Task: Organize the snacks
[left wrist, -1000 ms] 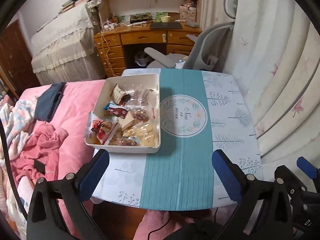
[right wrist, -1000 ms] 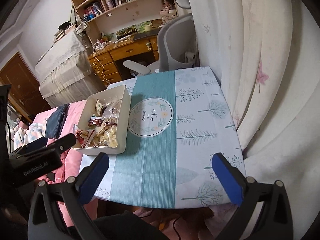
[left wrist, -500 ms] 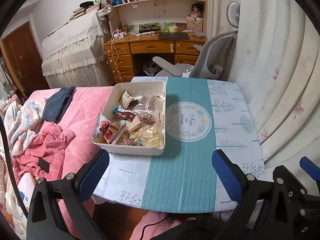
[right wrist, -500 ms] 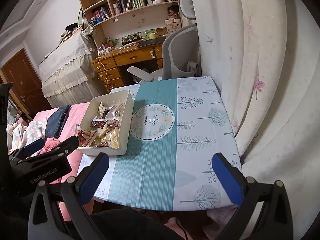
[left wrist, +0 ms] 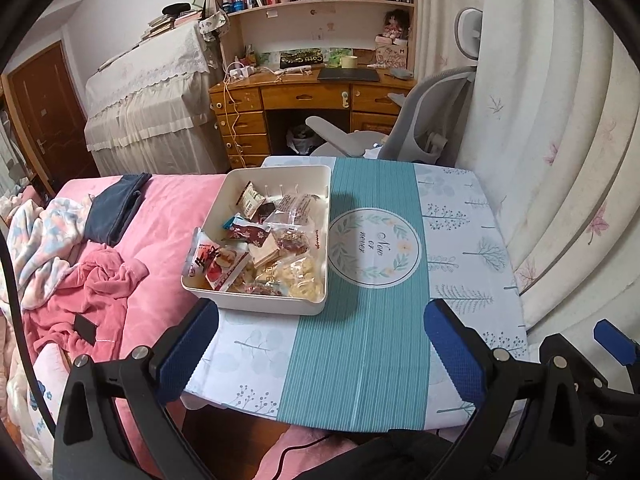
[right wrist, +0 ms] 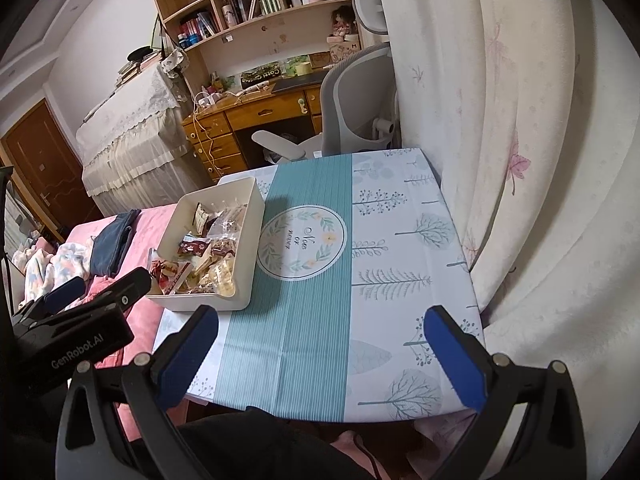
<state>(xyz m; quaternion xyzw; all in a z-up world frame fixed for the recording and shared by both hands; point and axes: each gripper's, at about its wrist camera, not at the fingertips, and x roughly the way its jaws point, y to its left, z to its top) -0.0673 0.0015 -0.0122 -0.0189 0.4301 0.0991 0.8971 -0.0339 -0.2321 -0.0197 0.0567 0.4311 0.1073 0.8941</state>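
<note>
A white rectangular bin (left wrist: 264,308) stands on the left part of the small table (left wrist: 460,280), filled with several wrapped snacks (left wrist: 276,248). It also shows in the right wrist view (right wrist: 240,296). My left gripper (left wrist: 320,348) is open and empty, held back over the table's near edge, short of the bin. My right gripper (right wrist: 320,352) is open and empty over the near edge, right of the bin. The left gripper's body (right wrist: 72,332) shows at the left of the right wrist view.
A teal and white tablecloth (right wrist: 316,320) covers the table. A pink bed (left wrist: 160,232) with clothes lies left of it. A curtain (left wrist: 560,160) hangs along the right. A grey chair (left wrist: 400,136) and wooden desk (left wrist: 300,96) stand behind.
Both grippers have drawn back and tilted up, so the table and bin sit farther off and more of the room shows. Both stay open and empty.
</note>
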